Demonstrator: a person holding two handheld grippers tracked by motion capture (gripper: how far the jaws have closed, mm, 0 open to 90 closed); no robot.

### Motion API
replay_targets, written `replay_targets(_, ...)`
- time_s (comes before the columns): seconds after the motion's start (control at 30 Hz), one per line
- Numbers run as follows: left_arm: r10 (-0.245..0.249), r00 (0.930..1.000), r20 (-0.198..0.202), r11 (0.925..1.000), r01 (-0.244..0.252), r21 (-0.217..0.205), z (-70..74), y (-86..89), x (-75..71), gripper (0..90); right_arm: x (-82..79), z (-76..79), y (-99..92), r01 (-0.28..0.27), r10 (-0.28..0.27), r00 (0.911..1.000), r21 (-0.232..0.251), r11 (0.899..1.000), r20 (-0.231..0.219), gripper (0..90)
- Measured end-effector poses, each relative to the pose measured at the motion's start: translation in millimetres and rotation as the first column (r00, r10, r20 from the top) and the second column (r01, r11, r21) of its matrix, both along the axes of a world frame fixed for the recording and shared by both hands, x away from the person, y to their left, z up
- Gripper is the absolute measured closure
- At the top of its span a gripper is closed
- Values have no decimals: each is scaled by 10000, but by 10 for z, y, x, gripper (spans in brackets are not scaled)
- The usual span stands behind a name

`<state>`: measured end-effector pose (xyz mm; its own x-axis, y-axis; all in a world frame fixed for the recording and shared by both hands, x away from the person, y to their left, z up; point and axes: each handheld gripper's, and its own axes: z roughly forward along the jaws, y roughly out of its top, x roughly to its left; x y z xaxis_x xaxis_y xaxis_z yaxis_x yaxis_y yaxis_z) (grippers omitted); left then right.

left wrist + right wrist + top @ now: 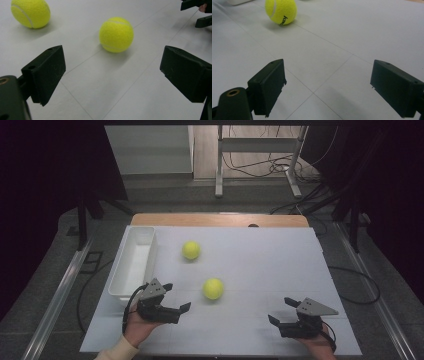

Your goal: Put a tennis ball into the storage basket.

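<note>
— Tool on the left (176, 296): how is it sitting?

— It is resting low over the near left part of the bench (280, 265), held in a hand (140, 327) with a pale sleeve cuff showing at the bottom edge. Its two black jaws are standing spread wide with nothing between them. They are blocky, matte and hard-edged, and a grey three-cornered plate is riding on top.

— And just left of it?

— A white tray (150, 251), long, rectangular and smooth-walled, is lying along the left side of the bench. Its near corner is partly hidden behind that tool.

— Where are the balls lying?

— The near tennis ball (213, 289) is sitting just ahead and to the right of the left tool, apart from the jaws. It is round, fuzzy and yellow-green with a pale curved seam. The far tennis ball (191, 250) is lying farther back, near the tray but not touching it. In the left gripper view its top is cut off by the frame edge.

— Any print on them?

— In the right gripper view, dark lettering is showing on the near ball, too cropped to read.

— The bench surface?

— White, matte, and crossed by thin seams.

— And the right tool (282, 311)?

— It is sitting at the near right, also gaping with nothing in it, well apart from both balls. The hand under it is mostly hidden.
</note>
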<state>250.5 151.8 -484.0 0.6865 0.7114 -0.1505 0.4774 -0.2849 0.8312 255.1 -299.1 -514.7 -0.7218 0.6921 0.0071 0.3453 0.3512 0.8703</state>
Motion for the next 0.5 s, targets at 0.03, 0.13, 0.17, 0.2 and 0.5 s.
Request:
replay_targets(0.03, 4, 10000, 12, 10000, -4, -3, 8, -9, 8, 73, -4, 5, 0, -11, 11, 10000, -27, 10000, 42, 132)
replay_targets(0.13, -41, 10000, -6, 10000, 41, -3, 39, -35, 45, 73, -4, 3, -7, -5, 5, 10000, -36, 10000, 33, 132)
replay_targets(0.17, -47, 10000, -8, 10000, 47, -1, 48, -43, 55, 73, -2, 1, -8, 13, -13, 10000, -30, 10000, -3, 132)
replay_targets(0.2, -58, 10000, -9, 10000, 58, 2, 54, -52, 66, 73, 0, 1, -8, 11, -11, 10000, -42, 10000, -6, 132)
replay_targets(0.5, -51, 9998, -184, 10000, 52, 19, 68, -86, 176, 72, -4, 0, -16, 33, -33, 10000, -26, 10000, 2, 132)
